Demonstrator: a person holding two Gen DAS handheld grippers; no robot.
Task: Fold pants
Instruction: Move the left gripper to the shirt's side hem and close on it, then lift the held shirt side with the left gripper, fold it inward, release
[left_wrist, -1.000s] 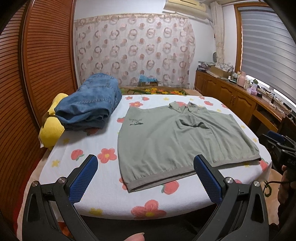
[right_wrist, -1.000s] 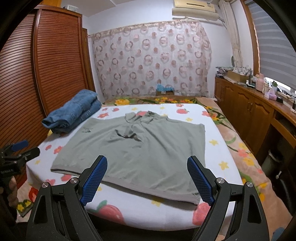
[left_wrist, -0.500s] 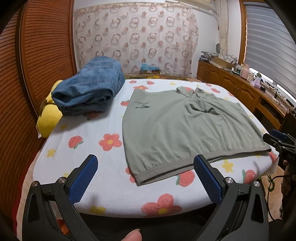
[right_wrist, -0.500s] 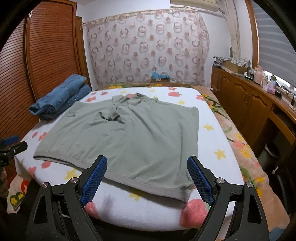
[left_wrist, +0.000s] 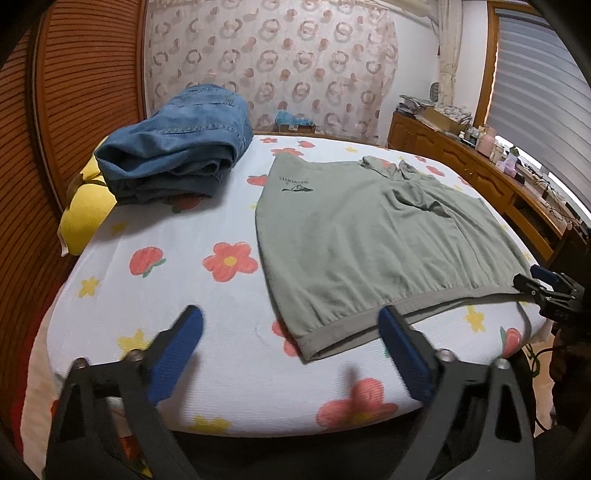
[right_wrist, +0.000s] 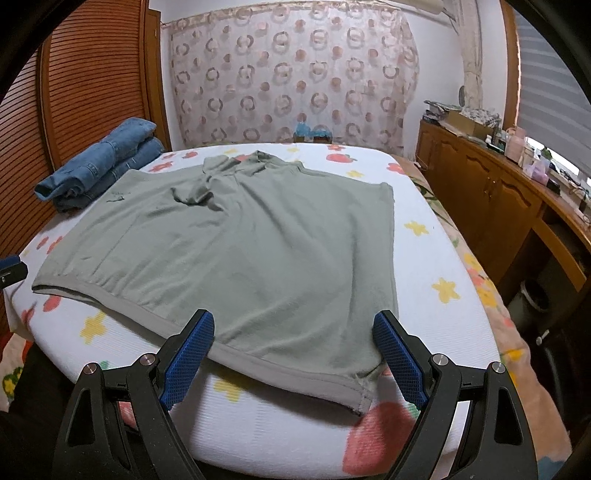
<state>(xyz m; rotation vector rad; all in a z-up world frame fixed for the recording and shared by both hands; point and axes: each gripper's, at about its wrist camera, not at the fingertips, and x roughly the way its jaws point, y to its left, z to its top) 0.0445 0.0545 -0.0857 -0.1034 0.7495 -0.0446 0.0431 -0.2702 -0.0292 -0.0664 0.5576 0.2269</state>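
A grey-green knit polo shirt (right_wrist: 236, 254) is spread flat on the white flower-printed bed cover (left_wrist: 207, 295). The right gripper (right_wrist: 293, 354) is held wide over the shirt's near hem corner, nothing pinched. The left gripper (left_wrist: 291, 350), jaws just narrowed yet wide and empty, is set before the hem's other corner. Folded blue denim pants (left_wrist: 177, 144) are seen well beyond it, to its left.

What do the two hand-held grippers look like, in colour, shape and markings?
Both are alike. The left gripper and the right gripper have black plastic frames, each with two angled arms joined by round silver bolts. Every finger ends in a long blue pad with a fine grid texture. Seen from the left camera, the right gripper shows pale lettering on its black body, too small to read.
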